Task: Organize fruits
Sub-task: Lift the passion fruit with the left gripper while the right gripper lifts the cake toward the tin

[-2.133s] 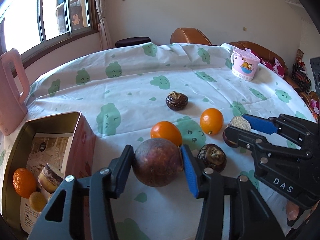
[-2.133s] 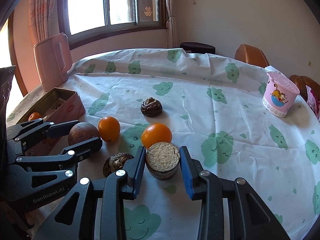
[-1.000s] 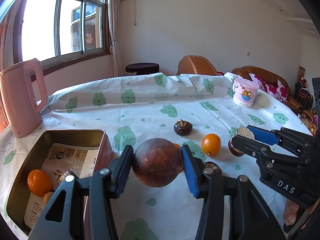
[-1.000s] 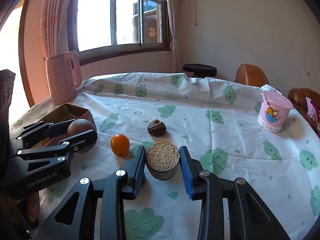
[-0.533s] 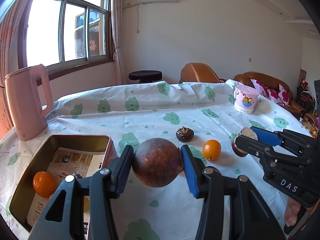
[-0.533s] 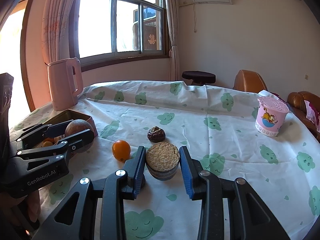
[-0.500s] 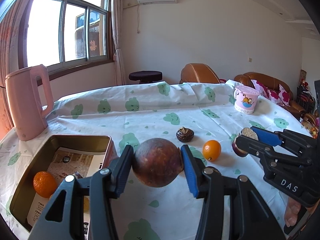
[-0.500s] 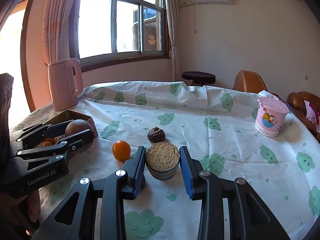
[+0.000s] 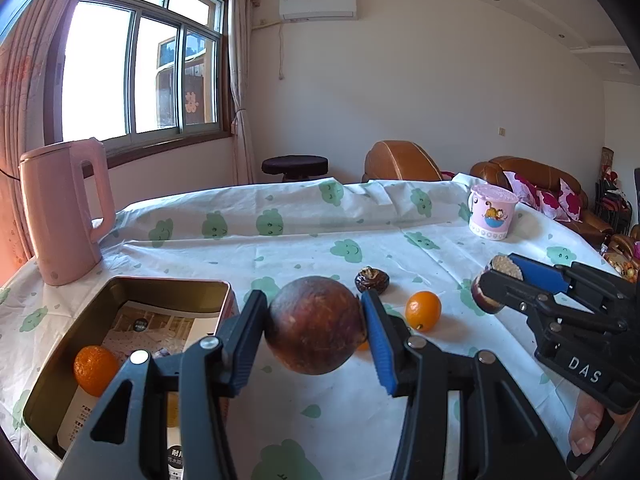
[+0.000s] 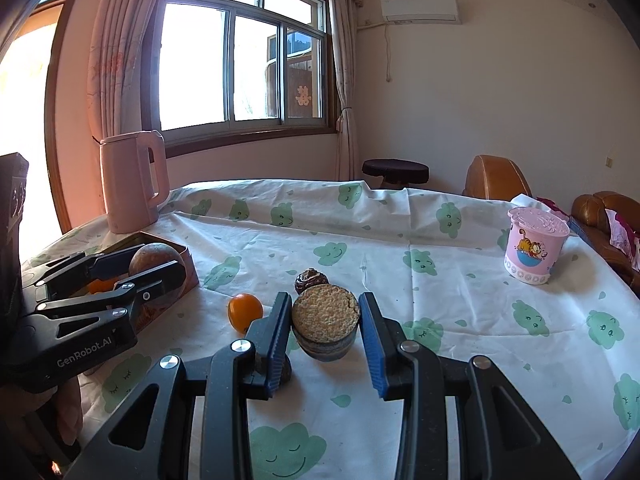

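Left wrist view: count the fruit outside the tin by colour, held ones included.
Brown round fruit: 1, in the left hand-held gripper
Orange fruit: 2, one in the open, one a sliver behind the brown one
Dark wrinkled fruit: 1
Purple-skinned cut half: 1, in the right hand-held gripper
Total: 5

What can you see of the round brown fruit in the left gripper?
The round brown fruit is dull reddish-brown with mottled, scuffed, leathery-looking skin, whole and uncut. It is clamped at its sides between the blue pads of the left gripper, clear of the table. In the right wrist view it hangs at the near edge of the open metal tin. Only the pads touch it.
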`<state>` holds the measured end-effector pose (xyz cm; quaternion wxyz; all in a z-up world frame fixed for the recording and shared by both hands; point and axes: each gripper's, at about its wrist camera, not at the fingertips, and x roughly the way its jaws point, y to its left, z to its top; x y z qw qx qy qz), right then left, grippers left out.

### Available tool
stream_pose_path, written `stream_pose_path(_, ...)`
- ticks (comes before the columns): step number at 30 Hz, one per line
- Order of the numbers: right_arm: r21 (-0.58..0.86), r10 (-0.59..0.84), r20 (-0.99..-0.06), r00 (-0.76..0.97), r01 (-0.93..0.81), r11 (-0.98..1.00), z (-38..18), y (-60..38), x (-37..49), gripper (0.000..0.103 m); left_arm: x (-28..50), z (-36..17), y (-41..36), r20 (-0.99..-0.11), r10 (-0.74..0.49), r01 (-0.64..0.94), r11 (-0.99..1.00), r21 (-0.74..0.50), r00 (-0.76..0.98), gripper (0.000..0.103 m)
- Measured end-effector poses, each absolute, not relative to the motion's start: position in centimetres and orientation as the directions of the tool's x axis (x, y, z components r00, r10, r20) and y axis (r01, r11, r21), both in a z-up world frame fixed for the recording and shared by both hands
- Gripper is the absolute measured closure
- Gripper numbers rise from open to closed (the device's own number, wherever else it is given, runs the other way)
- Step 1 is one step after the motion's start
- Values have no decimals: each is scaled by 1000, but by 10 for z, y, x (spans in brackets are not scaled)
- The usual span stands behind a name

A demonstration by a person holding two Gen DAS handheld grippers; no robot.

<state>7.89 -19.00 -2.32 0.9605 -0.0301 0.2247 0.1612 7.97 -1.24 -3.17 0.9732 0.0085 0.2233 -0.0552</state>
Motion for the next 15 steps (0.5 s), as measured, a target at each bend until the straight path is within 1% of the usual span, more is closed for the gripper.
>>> stream_pose_path(15, 8, 298, -382, 875, -320, 947, -18, -192, 68, 67, 67, -27, -9, -371, -83, 85, 996, -9, 925, 52)
